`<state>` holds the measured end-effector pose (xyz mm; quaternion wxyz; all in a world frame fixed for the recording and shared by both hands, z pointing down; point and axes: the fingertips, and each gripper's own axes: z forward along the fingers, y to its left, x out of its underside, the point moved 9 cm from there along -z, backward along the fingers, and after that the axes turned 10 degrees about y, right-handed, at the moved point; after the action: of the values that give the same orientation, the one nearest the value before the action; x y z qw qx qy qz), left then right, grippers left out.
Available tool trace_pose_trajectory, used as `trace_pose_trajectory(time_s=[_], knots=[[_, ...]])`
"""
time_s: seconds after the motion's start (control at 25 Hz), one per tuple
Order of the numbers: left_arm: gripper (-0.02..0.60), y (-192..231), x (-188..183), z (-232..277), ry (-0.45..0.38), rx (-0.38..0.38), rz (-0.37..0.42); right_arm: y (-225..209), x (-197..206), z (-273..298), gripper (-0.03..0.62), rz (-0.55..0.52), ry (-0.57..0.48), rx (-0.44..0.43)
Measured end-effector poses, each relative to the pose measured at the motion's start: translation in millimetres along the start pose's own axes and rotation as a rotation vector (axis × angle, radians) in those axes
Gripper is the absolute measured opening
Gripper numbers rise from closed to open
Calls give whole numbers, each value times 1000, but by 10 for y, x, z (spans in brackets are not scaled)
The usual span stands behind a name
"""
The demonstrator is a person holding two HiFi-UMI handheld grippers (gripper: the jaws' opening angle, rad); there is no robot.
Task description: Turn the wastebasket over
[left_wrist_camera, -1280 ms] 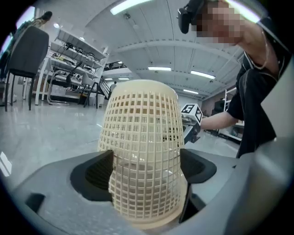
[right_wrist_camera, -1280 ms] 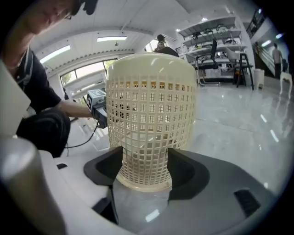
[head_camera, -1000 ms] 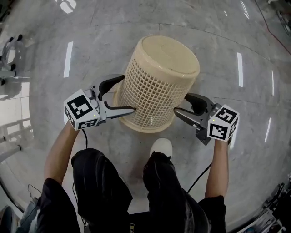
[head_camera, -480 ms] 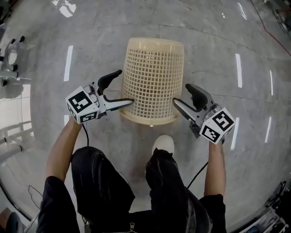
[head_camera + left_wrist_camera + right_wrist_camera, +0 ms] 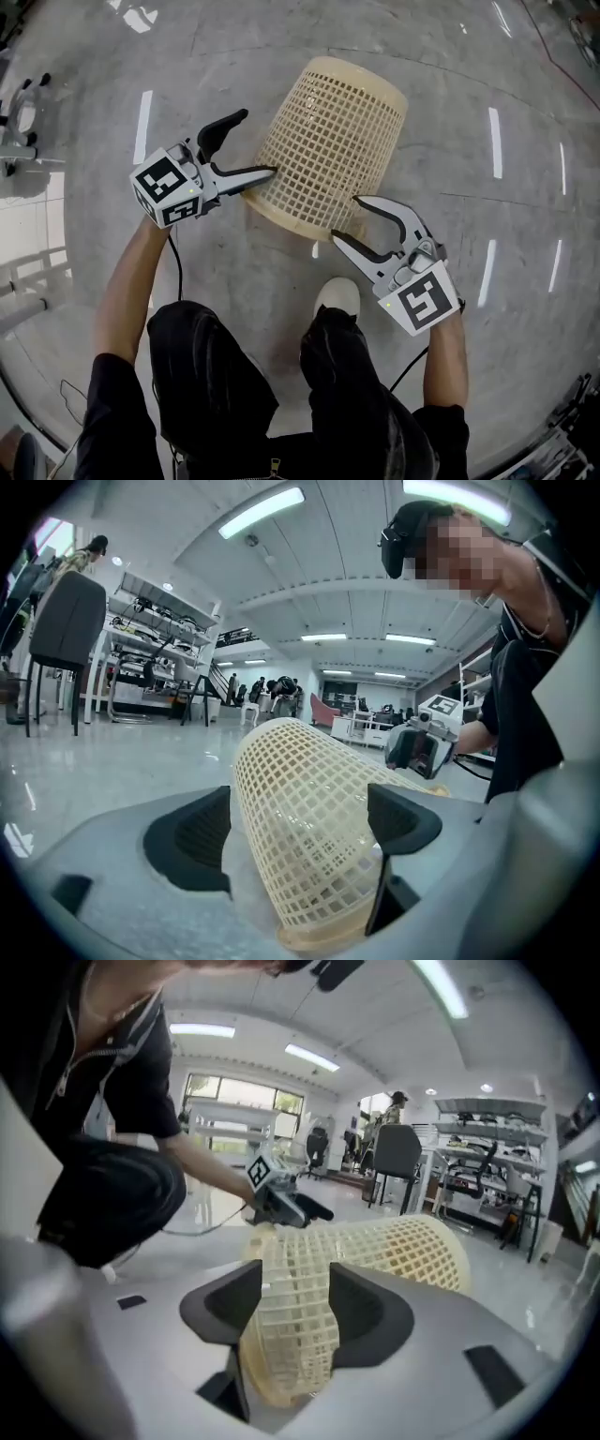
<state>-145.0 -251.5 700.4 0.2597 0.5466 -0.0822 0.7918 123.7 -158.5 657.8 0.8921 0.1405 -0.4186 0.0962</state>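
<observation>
While pinching the rim of the tilted mesh wastebasket [image 5: 333, 141] in the just-closing right gripper [image 5: 347, 219], with the left gripper [image 5: 257, 142] open astride it, roll mouth-upward slowly.

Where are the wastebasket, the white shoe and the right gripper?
wastebasket [image 5: 328, 141], head view, on its mesh side wall.
white shoe [image 5: 336, 298], head view, on its toe.
right gripper [image 5: 344, 217], head view, midway between its fingertips.
</observation>
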Motion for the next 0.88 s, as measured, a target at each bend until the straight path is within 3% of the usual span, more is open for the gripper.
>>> trace_pose_trajectory(time_s=[0.08, 0.16, 0.28, 0.4, 0.52, 0.6, 0.76, 0.88], knots=[[466, 14, -32, 41, -6, -9, 3, 76, -30, -65, 229, 16, 40, -14], [466, 44, -66, 95, -14, -16, 9, 170, 71, 19, 229, -77, 161, 35], [466, 95, -123, 169, -23, -24, 17, 171, 208, 150, 226, -215, 254, 203], [466, 132, -177, 164, -18, -48, 50, 38, 246, 190, 108, -269, 305, 390], [466, 128, -144, 30, -36, -94, 52, -144, 324, 200, 63, -166, 275, 445], [466, 92, -53, -69, -36, -115, 52, -260, 359, 181, 57, -61, 244, 427], [465, -45, 153, -224, -29, -137, 53, -341, 349, 167, 57, 3, 224, 400], [465, -197, 218, -413, -63, -148, 34, -419, 282, 101, 55, 173, 149, 368]])
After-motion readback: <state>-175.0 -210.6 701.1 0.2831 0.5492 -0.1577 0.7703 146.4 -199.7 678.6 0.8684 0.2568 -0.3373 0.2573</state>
